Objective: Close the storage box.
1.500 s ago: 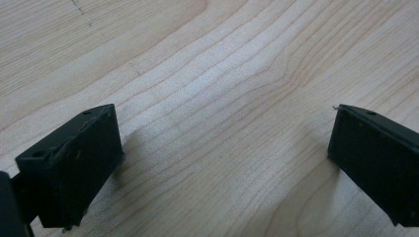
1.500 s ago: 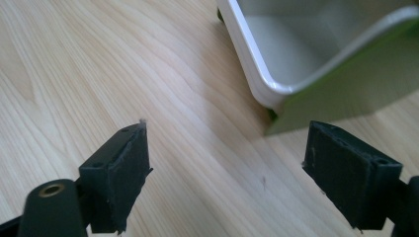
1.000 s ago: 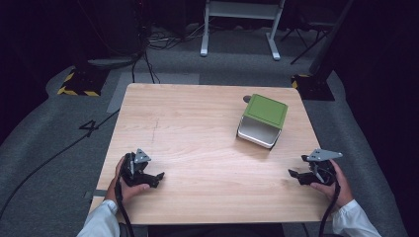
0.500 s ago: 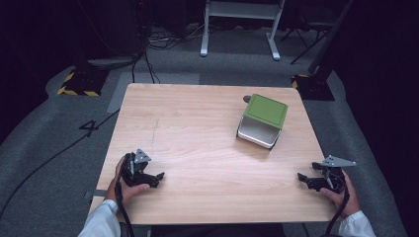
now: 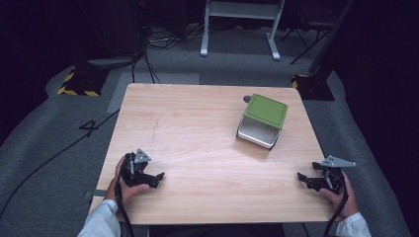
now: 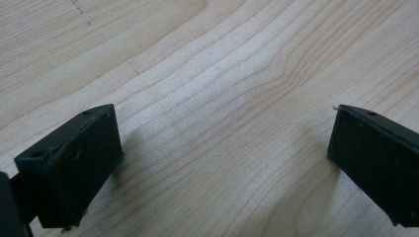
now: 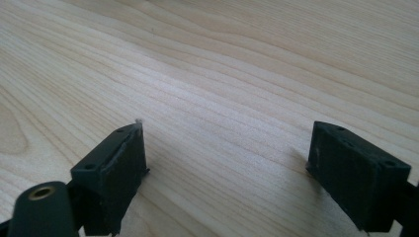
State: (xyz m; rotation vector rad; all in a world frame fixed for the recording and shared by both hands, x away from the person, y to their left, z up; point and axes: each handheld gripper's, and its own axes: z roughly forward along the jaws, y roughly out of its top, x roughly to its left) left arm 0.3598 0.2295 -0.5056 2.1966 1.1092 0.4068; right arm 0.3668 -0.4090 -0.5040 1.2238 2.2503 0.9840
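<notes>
Desk: pale wooden desk (image 5: 197, 123) with visible grain, bare apart from 1 container and the 2 claws.
Container: square white box with a flat green lid (image 5: 262, 120), standing upright on the far right part of the desk, turned slightly so that 1 corner points toward the person; the lid looks seated.
Left claw: black left claw (image 5: 154, 178) rests low at the near left edge of the desk, held in the person's left hand (image 5: 129, 183); in the left gripper view its 2 jaws stand wide apart over bare wood, holding nothing.
Right claw: black right claw (image 5: 305, 179) sits at the near right edge, just over the desk's border, in the right hand (image 5: 340, 193); in the right gripper view its jaws are likewise spread with only wood grain between them.
Key relation: the box lies forward and a little left of the right claw, and well apart to the forward right of the left claw, so the right hand is the nearer.
Judgement: a reach for the box would most likely start from the right side, forward and slightly inward.
</notes>
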